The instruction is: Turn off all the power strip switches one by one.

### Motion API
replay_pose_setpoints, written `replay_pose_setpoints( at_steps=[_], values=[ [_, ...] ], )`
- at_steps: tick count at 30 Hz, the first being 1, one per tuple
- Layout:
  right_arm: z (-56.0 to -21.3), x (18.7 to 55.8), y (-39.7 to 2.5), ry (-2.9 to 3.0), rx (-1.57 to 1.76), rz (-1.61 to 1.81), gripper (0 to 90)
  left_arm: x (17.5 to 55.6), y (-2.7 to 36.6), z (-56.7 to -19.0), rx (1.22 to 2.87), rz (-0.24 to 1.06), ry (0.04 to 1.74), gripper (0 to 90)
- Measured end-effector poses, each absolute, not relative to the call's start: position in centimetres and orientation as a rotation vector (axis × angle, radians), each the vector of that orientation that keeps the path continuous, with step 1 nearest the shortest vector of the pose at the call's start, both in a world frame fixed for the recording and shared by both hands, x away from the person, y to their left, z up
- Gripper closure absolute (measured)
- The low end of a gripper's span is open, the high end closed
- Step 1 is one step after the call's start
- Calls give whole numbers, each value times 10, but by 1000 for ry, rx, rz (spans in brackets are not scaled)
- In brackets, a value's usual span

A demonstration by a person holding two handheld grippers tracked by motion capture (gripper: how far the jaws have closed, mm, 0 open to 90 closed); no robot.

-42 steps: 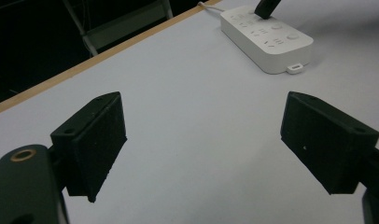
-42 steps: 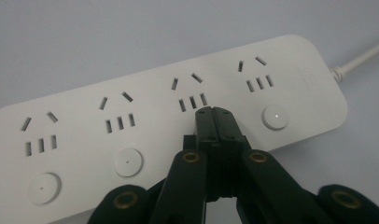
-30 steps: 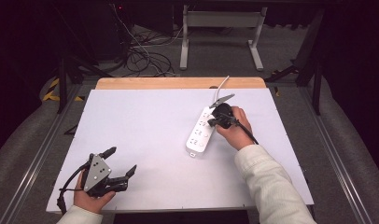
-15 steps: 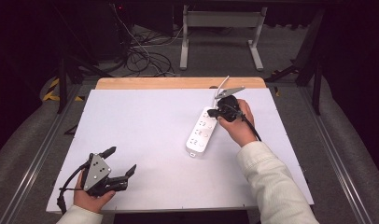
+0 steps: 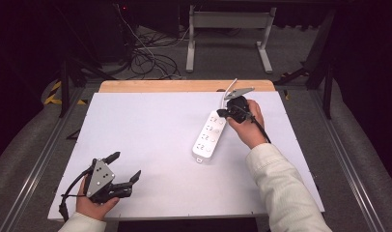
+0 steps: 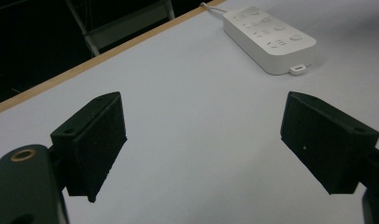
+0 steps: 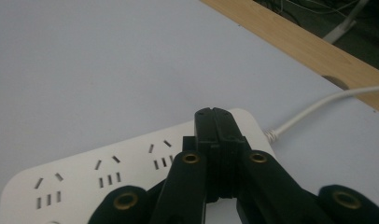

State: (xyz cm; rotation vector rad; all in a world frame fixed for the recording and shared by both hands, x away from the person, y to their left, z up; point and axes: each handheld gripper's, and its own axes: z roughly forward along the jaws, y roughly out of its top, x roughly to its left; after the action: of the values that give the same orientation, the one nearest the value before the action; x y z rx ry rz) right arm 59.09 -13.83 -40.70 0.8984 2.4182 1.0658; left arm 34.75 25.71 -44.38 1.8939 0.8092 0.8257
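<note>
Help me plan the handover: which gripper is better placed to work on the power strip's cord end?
Right. The right gripper, fingers shut, hangs directly over the cord end of the white plastic power strip. The left gripper sits open at the near left corner of the white table, far from the strip.

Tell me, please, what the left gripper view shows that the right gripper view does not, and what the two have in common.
Left gripper view: the left tool with its jaws wide apart over bare table, and the far end of the power strip with its round buttons and small end tab.

Right gripper view: the right tool with its jaws closed together just above the strip's cord end, the socket slots and the white cord.

Both: the white power strip, the white table surface and its wooden edge.
</note>
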Motion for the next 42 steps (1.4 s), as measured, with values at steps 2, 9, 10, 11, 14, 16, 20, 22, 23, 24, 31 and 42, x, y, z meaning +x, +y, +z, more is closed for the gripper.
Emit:
replay_pose_setpoints(
  at_steps=[2, 9, 10, 11, 14, 16, 20, 22, 23, 24, 31, 42],
  values=[
    [-409, 593, -141, 2417, 921, 1067, 900, 348, 257, -444, 1896, 828, 807, 147],
    [-420, 604, -151, 2425, 990, 1026, 900, 348, 257, -444, 1896, 824, 808, 148],
    [-421, 605, -152, 2423, 1003, 1019, 900, 348, 257, -444, 1897, 823, 808, 147],
    [-422, 607, -153, 2424, 1005, 1017, 900, 348, 257, -444, 1896, 823, 808, 147],
    [-425, 609, -153, 2425, 1023, 1004, 900, 348, 258, -444, 1897, 823, 808, 148],
    [-428, 611, -153, 2428, 1030, 998, 900, 348, 258, -444, 1897, 822, 810, 147],
    [-433, 613, -153, 2445, 1045, 975, 900, 348, 257, -445, 1894, 814, 815, 147],
    [-435, 614, -151, 2451, 1045, 971, 900, 348, 258, -444, 1897, 819, 812, 147],
    [-435, 614, -150, 2455, 1042, 969, 900, 349, 258, -444, 1898, 825, 810, 147],
    [-436, 614, -149, 2460, 1042, 966, 900, 349, 258, -444, 1897, 824, 810, 147],
    [-442, 615, -143, 2502, 1026, 929, 900, 348, 258, -444, 1898, 822, 811, 147],
    [-446, 613, -138, 2510, 1009, 898, 900, 348, 257, -444, 1896, 817, 813, 147]
  ],
)
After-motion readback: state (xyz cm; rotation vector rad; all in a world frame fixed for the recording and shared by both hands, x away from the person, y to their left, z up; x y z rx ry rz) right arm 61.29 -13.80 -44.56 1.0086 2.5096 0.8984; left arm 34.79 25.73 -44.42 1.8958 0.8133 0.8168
